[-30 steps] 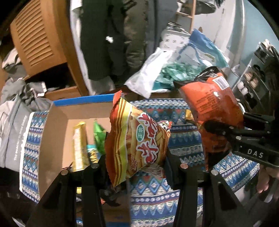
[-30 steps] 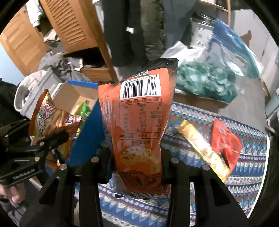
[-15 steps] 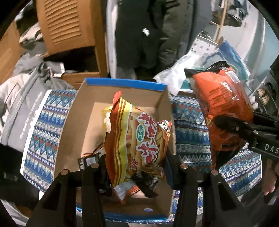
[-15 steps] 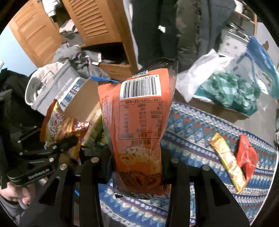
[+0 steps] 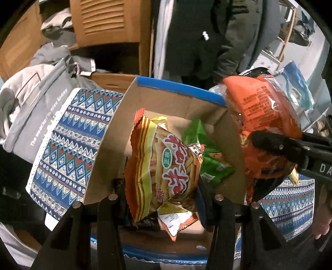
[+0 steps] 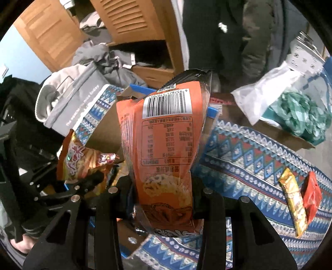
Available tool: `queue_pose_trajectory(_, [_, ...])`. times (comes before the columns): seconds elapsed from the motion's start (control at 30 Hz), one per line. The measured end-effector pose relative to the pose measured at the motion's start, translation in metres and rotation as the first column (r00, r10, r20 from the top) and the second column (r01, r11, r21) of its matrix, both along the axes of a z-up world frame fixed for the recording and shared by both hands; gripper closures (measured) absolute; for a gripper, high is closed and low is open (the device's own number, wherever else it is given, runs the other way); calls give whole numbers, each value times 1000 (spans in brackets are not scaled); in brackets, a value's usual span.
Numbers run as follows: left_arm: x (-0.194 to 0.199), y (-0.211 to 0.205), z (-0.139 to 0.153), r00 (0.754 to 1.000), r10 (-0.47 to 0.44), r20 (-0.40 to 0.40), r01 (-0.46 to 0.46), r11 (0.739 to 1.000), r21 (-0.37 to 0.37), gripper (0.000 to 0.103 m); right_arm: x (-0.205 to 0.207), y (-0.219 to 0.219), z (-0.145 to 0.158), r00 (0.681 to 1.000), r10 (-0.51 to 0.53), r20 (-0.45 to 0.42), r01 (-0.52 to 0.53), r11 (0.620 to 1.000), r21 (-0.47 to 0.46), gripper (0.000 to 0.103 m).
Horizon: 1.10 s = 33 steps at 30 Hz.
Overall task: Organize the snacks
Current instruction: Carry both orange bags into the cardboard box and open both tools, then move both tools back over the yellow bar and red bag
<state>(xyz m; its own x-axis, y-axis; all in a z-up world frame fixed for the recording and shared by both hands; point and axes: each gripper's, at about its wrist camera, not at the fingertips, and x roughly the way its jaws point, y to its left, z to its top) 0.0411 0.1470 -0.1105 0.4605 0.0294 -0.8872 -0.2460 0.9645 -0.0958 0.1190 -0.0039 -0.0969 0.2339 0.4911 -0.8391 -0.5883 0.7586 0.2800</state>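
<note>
Left wrist: chip bag [image 5: 164, 166] within left gripper [image 5: 160, 193].

Snack bag [image 5: 166, 166]: glossy printed foil; orange packet [image 6: 166, 145]: shiny crinkled plastic film. Box [image 5: 108, 149]: matt brown cardboard. Cloth [image 5: 68, 133]: woven patterned fabric; cabinet door [image 5: 105, 18]: slatted wood.

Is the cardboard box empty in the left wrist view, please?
No, the cardboard box already holds snacks, including a green packet lying on its floor.
</note>
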Motion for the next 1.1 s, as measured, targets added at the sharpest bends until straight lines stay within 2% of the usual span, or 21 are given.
queue_pose_trajectory(0.33, [2,9,-4,999,36,-12,-36,999,-12,54,-2,31,-16,998,55,-29,-56,998,-36,63])
queue_pose_trajectory(0.5, [0,12,-8,998,56,-34,-56,998,7,46,-2,34,-15,998,46,-31,-47,999,-23,54])
queue_pose_trajectory(0.6, [-1,15,-5,997,74,-28,-74,997,9,39,-3,32,-9,999,47,-10,-47,999,-4,43])
queue_pose_trajectory(0.83, [-3,10,5,998,67,-5,-67,998,-4,35,-7,19,12,998,37,57,-37,999,7,41])
queue_pose_trajectory(1.1, [0,-9,19,999,30,23,-30,1000,-9,35,-4,-13,18,996,-2,88,2,1000,-4,39])
